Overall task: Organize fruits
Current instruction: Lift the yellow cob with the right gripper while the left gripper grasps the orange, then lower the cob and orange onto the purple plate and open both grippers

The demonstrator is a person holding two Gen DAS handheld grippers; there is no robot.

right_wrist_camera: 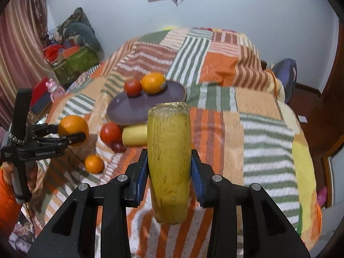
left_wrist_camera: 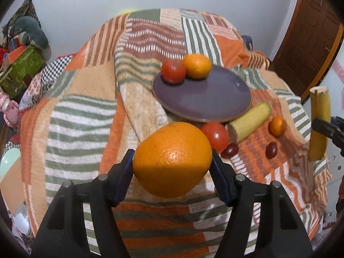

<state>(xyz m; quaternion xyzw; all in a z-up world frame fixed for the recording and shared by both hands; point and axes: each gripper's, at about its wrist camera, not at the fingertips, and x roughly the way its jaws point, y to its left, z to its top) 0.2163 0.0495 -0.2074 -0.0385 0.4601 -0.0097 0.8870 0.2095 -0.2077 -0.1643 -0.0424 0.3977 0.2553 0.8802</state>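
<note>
Your left hand-held gripper [left_wrist_camera: 172, 165] is clamped on a large orange [left_wrist_camera: 172, 159], lifted clear of the bed's patchwork blanket [left_wrist_camera: 86, 118]. Your right hand-held gripper [right_wrist_camera: 169, 169] grips an upright yellow banana-like piece [right_wrist_camera: 168, 161] at mid-length. Carry both level toward the purple plate [left_wrist_camera: 206, 99], which looks tilted on the soft bedding, so lower gently and release only once each fruit rests. Just before the plate lie a tomato [left_wrist_camera: 216, 136], a second yellow piece [left_wrist_camera: 249, 121], two dark grapes [left_wrist_camera: 230, 150] and a small orange [left_wrist_camera: 277, 125]. On the plate's far edge a tomato [left_wrist_camera: 173, 71] and an orange [left_wrist_camera: 197, 65] touch.
</note>
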